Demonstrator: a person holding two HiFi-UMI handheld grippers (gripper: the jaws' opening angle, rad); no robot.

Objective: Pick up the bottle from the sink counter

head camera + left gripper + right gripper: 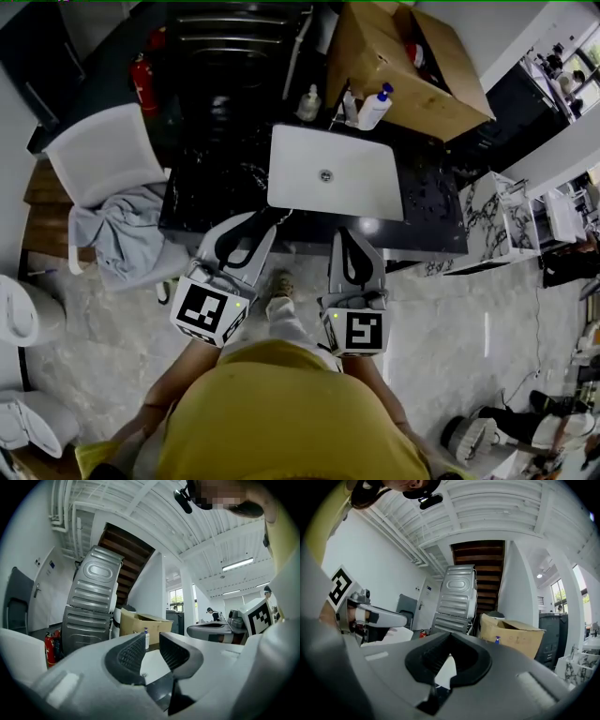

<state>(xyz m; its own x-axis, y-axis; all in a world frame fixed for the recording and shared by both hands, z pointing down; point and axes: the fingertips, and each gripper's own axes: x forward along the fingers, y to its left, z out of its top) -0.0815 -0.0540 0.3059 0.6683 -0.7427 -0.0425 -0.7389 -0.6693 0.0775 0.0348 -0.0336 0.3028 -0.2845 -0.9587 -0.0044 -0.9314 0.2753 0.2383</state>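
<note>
The left gripper point(270, 218) is being held at the near left corner of the white sink basin point(366, 187). Its jaws are being kept apart with a clear gap, and nothing is being pressed between the ribbed pads. In the left gripper view, the left gripper point(152, 641) is being pointed across the basin towards its far side. The right gripper point(352, 234) is being held just short of the basin's near edge, right of its middle. In the right gripper view, the jaw tips of the right gripper point(450, 637) are being kept together, with nothing clasped between them.

The pump bottle point(373, 110), white with a blue top, is being left standing just behind the basin's far right corner, on the black marbled counter point(202, 192). It is being framed by the gap of the left jaws point(146, 638), well apart from them, while only its blue top point(497, 640) is being shown in the right gripper view. Its label is too small to be read.

A cardboard box point(375, 56) is being kept right behind the bottle, beyond the basin's far right corner. A clear soap dispenser point(308, 103) is being left behind the basin's far edge. A red fire extinguisher point(141, 82) is being kept well to the basin's far left, and a white chair point(103, 155) with a grey cloth point(117, 230) well to its left. The only print being made out is the black-and-white square pattern on each gripper's cube
</note>
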